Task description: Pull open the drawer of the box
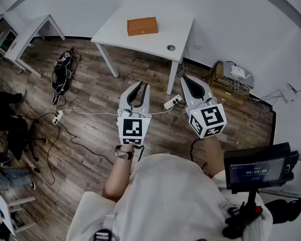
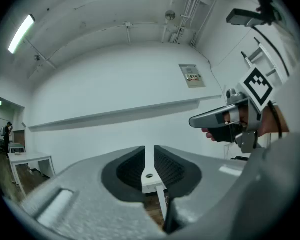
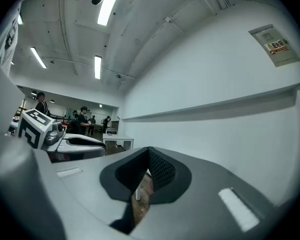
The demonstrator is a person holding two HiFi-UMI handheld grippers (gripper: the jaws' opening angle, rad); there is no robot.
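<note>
Facing a white table [image 1: 115,31] across a wood-plank floor [image 1: 90,134], with both grippers held level and empty.

At far left a smaller white desk [image 1: 27,34] is set against the white wall [image 1: 231,19]. A black bag [image 1: 61,74] is laid on the floor beside it, with a power strip [image 1: 57,117] and loose cables trailed below. The brown box [image 1: 142,26] is placed on the table's far half, well apart from both grippers. Its drawer seems closed, though that is hard to tell from this distance. The left gripper [image 1: 143,85] is seen with its fingers a narrow slit apart and nothing between them. The right gripper [image 1: 184,78] is seen with its fingers pressed together on nothing. At lower right a small screen [image 1: 258,168] is mounted on a stand.
</note>
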